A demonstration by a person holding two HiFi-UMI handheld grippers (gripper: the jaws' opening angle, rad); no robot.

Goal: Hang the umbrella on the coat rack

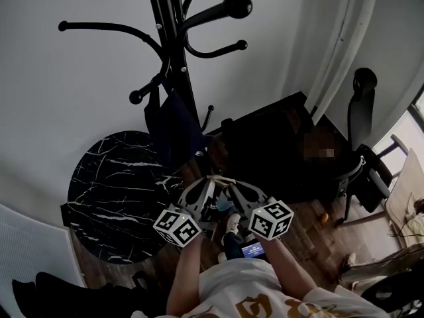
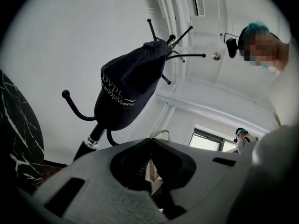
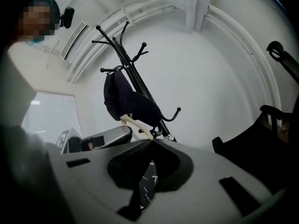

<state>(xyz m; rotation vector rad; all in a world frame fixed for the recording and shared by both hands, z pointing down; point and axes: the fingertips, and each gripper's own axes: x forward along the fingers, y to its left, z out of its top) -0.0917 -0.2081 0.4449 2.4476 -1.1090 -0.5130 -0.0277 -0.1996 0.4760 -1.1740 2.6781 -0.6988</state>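
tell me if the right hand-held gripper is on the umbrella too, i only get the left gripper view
Observer: Yes. The right gripper view shows the beige umbrella handle arching from the left hand-held gripper to the right hand-held gripper, whose jaw tips close on its end.
Operator: anything on my right to avoid
Observer: The head view shows a black office chair standing off to the right of the coat rack.
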